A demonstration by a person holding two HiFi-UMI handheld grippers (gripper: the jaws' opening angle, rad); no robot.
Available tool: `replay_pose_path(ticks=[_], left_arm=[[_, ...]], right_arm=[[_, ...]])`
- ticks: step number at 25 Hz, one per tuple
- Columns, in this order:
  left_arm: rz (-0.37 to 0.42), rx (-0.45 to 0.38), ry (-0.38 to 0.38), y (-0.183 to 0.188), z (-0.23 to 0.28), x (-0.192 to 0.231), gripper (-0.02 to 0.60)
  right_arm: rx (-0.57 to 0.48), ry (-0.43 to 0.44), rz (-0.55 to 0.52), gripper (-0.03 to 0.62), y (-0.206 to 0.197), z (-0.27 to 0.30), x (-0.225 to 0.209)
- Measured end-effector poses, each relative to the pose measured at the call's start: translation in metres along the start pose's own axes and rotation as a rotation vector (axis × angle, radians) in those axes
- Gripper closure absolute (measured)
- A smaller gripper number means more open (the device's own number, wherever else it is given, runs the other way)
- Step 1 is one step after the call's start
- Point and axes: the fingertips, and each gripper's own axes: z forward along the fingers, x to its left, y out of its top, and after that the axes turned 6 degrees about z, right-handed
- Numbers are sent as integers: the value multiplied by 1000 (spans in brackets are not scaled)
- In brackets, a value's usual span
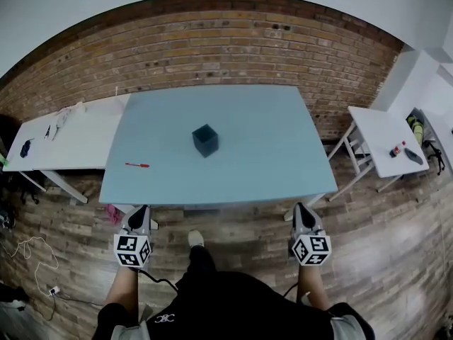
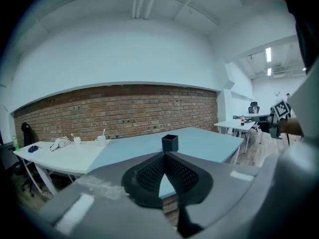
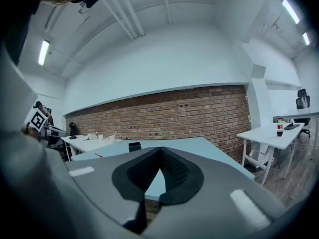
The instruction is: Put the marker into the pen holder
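A red marker (image 1: pixel 137 165) lies on the pale blue table (image 1: pixel 269 161) near its left edge; it shows as a small red stroke (image 3: pixel 98 155) in the right gripper view. The dark square pen holder (image 1: pixel 205 140) stands upright mid-table, also seen in the left gripper view (image 2: pixel 170 143) and the right gripper view (image 3: pixel 134 146). My left gripper (image 1: pixel 139 211) is shut and empty, short of the table's near left corner. My right gripper (image 1: pixel 303 210) hangs before the near right corner, jaws together with nothing in them.
A white side table (image 1: pixel 56 144) with small items and cups stands left of the blue table. Another white table (image 1: pixel 386 137) with a bottle stands at the right. A brick wall (image 1: pixel 212 48) runs behind. Cables lie on the wooden floor (image 1: pixel 32 250).
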Motion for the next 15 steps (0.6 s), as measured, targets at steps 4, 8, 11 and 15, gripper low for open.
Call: replay_pose_path(ticks=[4,8,11,15], left_arm=[[65,32,-14,-3,36,32,574],[172,126,-95,-12,72,69,574],[336,208,-137,-28,102,102,574],[537,321,-173,-51,143,149,555]], right_arm=[[16,-11,23,589,1,46,10],[29,14,-5,589,16,95,39],[31,30,-46,589,33,132,55],[22,33,-67,589,46,177,71]])
